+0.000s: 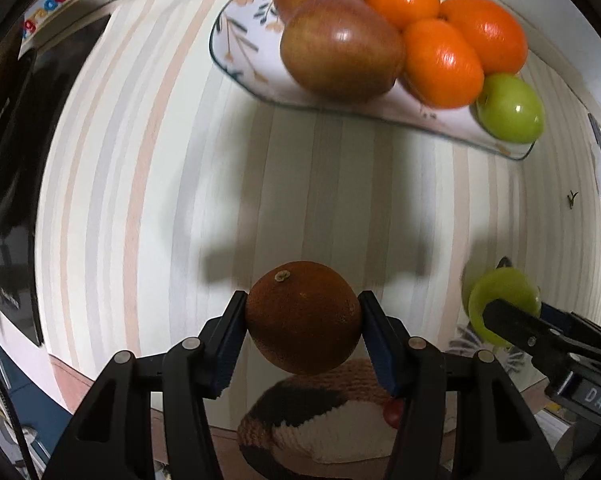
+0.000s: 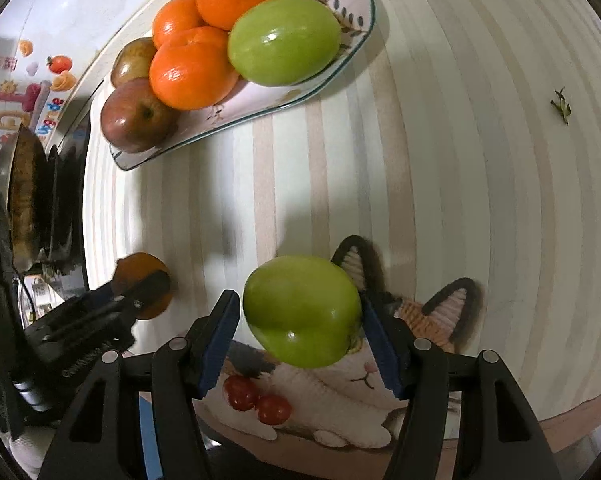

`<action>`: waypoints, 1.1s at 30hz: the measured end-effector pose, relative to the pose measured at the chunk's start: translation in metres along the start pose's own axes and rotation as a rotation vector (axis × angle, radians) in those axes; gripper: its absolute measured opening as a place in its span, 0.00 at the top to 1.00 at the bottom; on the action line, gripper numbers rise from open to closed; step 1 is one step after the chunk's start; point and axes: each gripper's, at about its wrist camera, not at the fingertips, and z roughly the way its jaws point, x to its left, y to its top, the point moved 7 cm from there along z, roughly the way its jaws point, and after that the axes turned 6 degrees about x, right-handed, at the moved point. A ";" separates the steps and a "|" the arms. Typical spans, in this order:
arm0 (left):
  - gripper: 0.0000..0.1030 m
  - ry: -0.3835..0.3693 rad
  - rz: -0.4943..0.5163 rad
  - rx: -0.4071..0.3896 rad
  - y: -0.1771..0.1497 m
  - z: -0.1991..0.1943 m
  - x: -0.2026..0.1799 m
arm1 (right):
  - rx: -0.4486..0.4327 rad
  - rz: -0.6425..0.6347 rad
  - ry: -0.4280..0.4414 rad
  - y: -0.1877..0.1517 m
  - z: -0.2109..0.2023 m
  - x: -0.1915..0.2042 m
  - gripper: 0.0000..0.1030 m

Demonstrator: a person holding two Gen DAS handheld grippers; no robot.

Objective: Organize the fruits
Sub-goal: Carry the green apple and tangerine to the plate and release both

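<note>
My left gripper (image 1: 303, 320) is shut on an orange (image 1: 303, 316) and holds it above the striped table; it also shows in the right wrist view (image 2: 142, 286). My right gripper (image 2: 298, 316) is shut on a green apple (image 2: 302, 310), also seen in the left wrist view (image 1: 500, 300). A floral plate (image 1: 240, 40) at the far side holds two red apples (image 1: 340, 44), three oranges (image 1: 440, 62) and a green apple (image 1: 510, 106). The plate (image 2: 340, 52) and its fruit also show in the right wrist view.
A knitted cat-shaped mat (image 2: 360, 396) with small red balls (image 2: 256, 398) lies at the table's near edge. A dark pan and rack (image 2: 28, 196) stand at the left. A small green leaf scrap (image 2: 561, 105) lies on the striped cloth at the right.
</note>
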 end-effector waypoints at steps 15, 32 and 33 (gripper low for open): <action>0.49 -0.099 -0.036 -0.092 0.015 -0.064 0.016 | -0.064 0.001 0.030 0.007 -0.015 0.019 0.40; 0.49 -0.184 -0.142 -0.064 0.151 -0.073 0.072 | -0.193 -0.052 0.073 0.148 -0.093 0.090 0.40; 0.49 -0.209 -0.162 -0.042 0.153 -0.068 0.073 | -0.174 -0.056 0.075 0.155 -0.088 0.097 0.40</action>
